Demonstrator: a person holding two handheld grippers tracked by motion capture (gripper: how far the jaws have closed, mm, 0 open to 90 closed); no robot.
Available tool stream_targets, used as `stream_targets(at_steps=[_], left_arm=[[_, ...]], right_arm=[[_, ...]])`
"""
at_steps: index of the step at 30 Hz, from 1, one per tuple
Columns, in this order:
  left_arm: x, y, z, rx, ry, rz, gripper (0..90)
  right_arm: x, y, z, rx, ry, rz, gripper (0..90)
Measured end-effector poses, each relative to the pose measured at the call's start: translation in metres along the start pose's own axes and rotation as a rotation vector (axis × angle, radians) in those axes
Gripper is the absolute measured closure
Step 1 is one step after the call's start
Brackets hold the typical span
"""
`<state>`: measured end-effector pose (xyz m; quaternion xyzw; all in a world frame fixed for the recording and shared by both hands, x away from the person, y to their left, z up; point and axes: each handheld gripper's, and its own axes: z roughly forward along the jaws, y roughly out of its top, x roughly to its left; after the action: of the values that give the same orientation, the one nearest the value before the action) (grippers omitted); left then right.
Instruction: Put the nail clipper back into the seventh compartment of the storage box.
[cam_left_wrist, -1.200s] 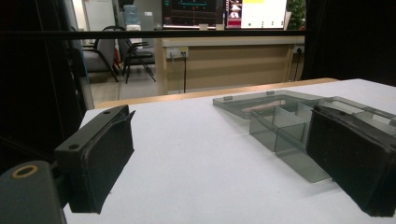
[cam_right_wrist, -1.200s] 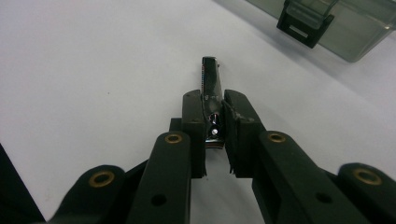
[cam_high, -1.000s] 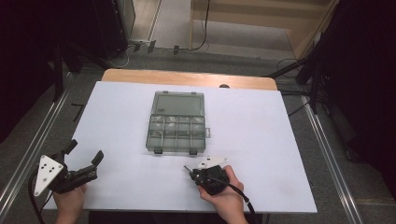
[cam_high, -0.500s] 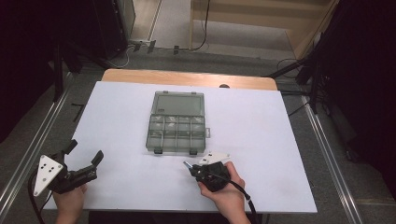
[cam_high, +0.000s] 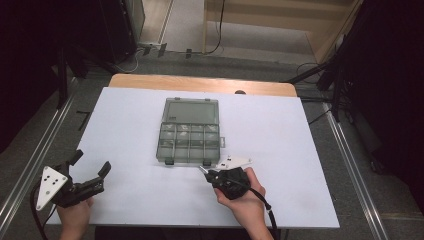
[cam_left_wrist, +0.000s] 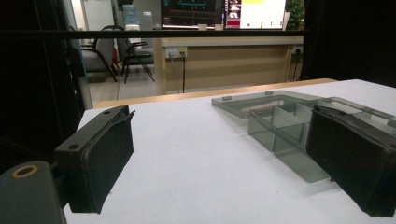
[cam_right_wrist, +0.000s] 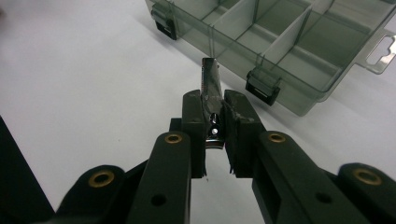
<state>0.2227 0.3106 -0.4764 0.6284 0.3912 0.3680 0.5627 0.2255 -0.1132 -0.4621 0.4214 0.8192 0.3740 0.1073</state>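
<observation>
A smoke-grey compartment box (cam_high: 190, 135) lies open in the middle of the white table, its lid (cam_high: 191, 111) folded back on the far side. My right gripper (cam_high: 204, 171) is just in front of the box's near right corner. In the right gripper view it (cam_right_wrist: 215, 105) is shut on a small metal nail clipper (cam_right_wrist: 211, 79), whose tip points at the box (cam_right_wrist: 280, 51) near a black latch (cam_right_wrist: 261, 86). My left gripper (cam_high: 91, 162) stands open at the front left, with nothing between its jaws (cam_left_wrist: 219, 154). The box (cam_left_wrist: 280, 121) lies to its right.
The white sheet (cam_high: 300, 135) covers the table, with a wooden strip (cam_high: 200, 82) along the far edge. Metal rails (cam_high: 350, 165) run down both sides. A cable (cam_high: 267, 215) trails from the right gripper toward the front edge. The compartments I can see hold nothing.
The right gripper with the nail clipper has edged slightly toward the box's front. The left gripper has stayed in place, open.
</observation>
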Motion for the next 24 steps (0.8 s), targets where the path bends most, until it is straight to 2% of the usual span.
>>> stream_targets(at_steps=[24], left_arm=[[0.000, 0.000, 0.000, 0.001, -0.004, -0.001, 7.2]], right_arm=[[-0.007, 0.029, -0.004, -0.029, -0.012, -0.017, 81.3]])
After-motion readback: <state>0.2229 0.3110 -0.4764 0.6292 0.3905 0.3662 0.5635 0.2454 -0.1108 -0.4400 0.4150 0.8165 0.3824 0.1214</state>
